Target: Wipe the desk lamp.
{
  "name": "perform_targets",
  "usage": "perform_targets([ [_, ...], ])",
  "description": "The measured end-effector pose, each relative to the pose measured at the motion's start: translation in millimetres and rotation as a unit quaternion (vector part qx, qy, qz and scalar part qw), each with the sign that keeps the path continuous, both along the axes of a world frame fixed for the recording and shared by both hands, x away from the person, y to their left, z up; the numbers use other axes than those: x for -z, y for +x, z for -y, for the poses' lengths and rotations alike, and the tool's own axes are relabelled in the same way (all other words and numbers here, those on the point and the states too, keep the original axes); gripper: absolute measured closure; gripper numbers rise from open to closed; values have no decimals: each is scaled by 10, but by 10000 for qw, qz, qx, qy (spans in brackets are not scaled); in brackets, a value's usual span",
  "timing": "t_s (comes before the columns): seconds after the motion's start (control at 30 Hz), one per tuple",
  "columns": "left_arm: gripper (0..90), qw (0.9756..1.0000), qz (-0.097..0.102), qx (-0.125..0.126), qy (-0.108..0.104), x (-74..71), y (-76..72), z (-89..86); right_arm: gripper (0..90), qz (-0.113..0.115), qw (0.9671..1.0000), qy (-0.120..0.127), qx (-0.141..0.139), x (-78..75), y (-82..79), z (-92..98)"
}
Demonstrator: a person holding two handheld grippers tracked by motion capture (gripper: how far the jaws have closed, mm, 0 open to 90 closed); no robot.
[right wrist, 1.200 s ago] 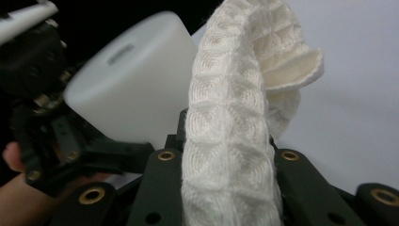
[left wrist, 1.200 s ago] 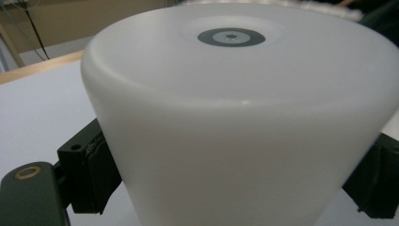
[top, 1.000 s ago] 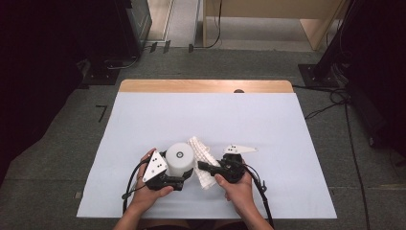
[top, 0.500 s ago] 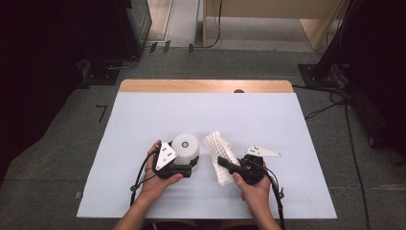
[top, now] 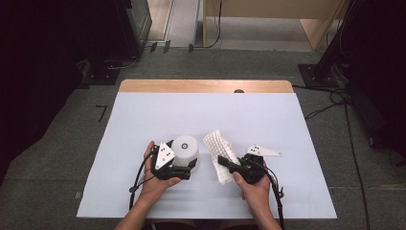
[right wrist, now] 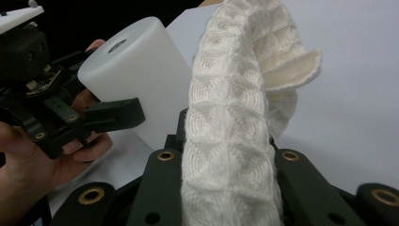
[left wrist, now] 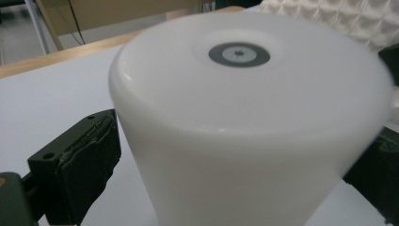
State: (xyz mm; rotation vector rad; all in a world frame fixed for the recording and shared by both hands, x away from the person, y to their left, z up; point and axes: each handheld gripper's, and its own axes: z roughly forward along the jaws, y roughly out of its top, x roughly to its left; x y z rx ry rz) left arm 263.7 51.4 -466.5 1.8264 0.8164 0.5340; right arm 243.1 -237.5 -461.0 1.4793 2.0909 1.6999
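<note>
White plastic makes up the cylinder (top: pixel 185 149), which stands upright on the pale sheet covering the desk (top: pixel 143 115), near the front edge and left of centre. A small dark ring marks its flat, closed top, so whether it is a container, or holds anything, cannot be told.

The left hand-held gripper (top: pixel 184 168) has its 2 jaws on either side of the cylinder. They have just been opening; in the left gripper view the left pad (left wrist: pixel 87 160) stands clear of the cylinder's wall with bare sheet between them, so the jaws are spread around it and no longer squeeze it. The right hand-held gripper (top: pixel 229 164) is pressed together on a white waffle-knit cloth (top: pixel 219 154), pinching it low down, so that the rest rises in a folded strip above the jaws and flops over at the top. The cloth hangs just to the right of the cylinder and does not touch it.

Judging by this, the step in hand is letting go of the cylinder while the cloth is held ready beside it, perhaps for wiping or covering. A next move would call for drawing the left jaws back without tipping the cylinder, then bringing the cloth across to it with a firm pinch.
</note>
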Motion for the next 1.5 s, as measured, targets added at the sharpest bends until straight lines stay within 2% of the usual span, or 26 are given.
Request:
perform_targets([
  [0.03,0,10000,43,-57,-38,-10,-29,6,738,29,10000,4,-9,1,9,-2],
  [0.13,0,9987,130,-468,-124,-5,-145,98,738,-50,9999,92,-14,-7,19,-13],
  [0.2,0,9967,155,-791,33,16,-201,215,738,-37,9999,122,-24,-5,29,-22],
  [0.3,0,9937,201,-1076,227,31,-212,312,738,-57,9999,110,-54,-3,23,-38],
  [0.37,0,9935,81,-1125,160,41,-180,316,738,-44,9999,95,-55,2,20,-42],
  [0.43,0,9924,103,-1207,200,49,-152,323,737,-67,9999,103,-55,12,18,-47],
  [0.53,29,9929,153,-1155,257,47,-118,316,738,-102,9999,62,-51,37,13,-67],
  [0.6,81,9945,153,-998,262,36,-102,301,737,-124,9999,31,-65,52,7,-80],
  [0.7,85,9968,97,-768,184,25,-68,223,737,-139,9999,-21,-68,63,1,-89],
  [0.77,87,9985,138,-518,56,-3,-49,141,737,-141,9999,-48,-65,69,5,-91],
  [0.8,87,9993,157,-326,-95,-34,-44,92,737,-130,9999,-71,-86,75,9,-92],
  [0.83,87,9994,173,-112,-290,-69,-39,39,737,-158,9998,-85,-95,76,8,-98],
  [0.9,88,9978,157,329,-558,-138,-18,-50,737,-156,9998,-118,-102,87,8,-112],
  [0.97,88,9956,172,607,-686,-171,-24,-96,737,-125,9998,-132,-111,94,7,-126],
  [1.13,88,9930,148,968,-656,-150,-66,-53,737,-120,9996,-136,-212,107,-7,-210],
  [1.2,88,9923,166,1082,-579,-145,-94,-9,738,-128,9994,-136,-294,119,-18,-258],
  [1.27,89,9924,197,1109,-491,-135,-108,15,739,-91,9993,-157,-334,114,-32,-295],
  [1.33,89,9923,158,1126,-496,-125,-102,11,739,-42,9993,-137,-351,102,-38,-298],
  [1.43,89,9930,97,1104,-413,-102,-93,29,740,-33,9993,97,-371,56,-46,-271],
  [1.5,89,9935,70,1090,-326,-78,-95,56,740,46,9992,119,-378,5,-62,-269],
])
